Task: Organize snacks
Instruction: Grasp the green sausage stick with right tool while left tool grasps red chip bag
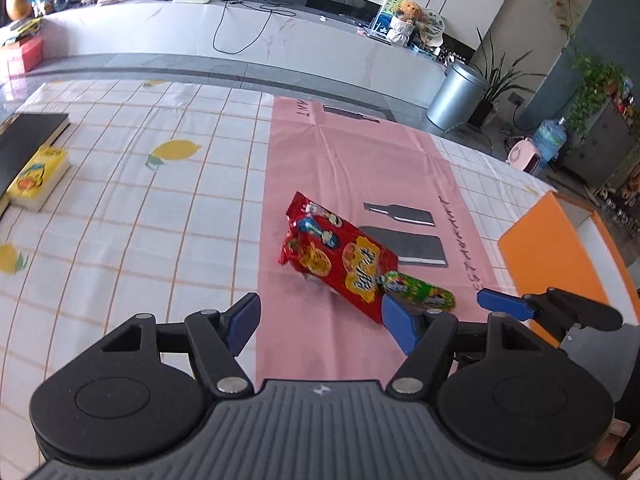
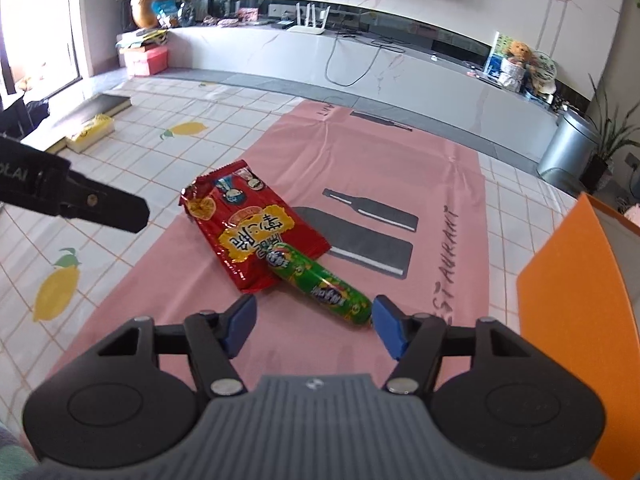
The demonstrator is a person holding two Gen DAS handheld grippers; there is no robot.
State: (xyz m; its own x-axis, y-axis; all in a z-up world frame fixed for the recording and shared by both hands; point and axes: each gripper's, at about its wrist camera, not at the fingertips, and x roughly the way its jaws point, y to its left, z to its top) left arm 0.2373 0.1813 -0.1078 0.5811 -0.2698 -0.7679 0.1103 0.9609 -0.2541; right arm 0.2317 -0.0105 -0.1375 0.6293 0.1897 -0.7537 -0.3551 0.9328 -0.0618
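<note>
**A:** so where are the snacks? I see 2: a flat red foil snack packet (image 2: 252, 232) and a green plastic-wrapped sausage stick (image 2: 320, 286), both lying on the pink paper placemat (image 2: 440, 184) over the lemon-print checked tablecloth (image 1: 120, 200).

**B:** yep, and the sausage's far end overlaps the packet's near corner. An orange box (image 2: 568, 296) sits off to the right.

**A:** jaws?

**B:** left gripper (image 1: 320, 320) is spread wide, nothing in it, red packet just ahead. Right gripper (image 2: 314, 326) is released too, blue pads (image 2: 386, 320) either side of the sausage's near end, not pressing it.
</note>
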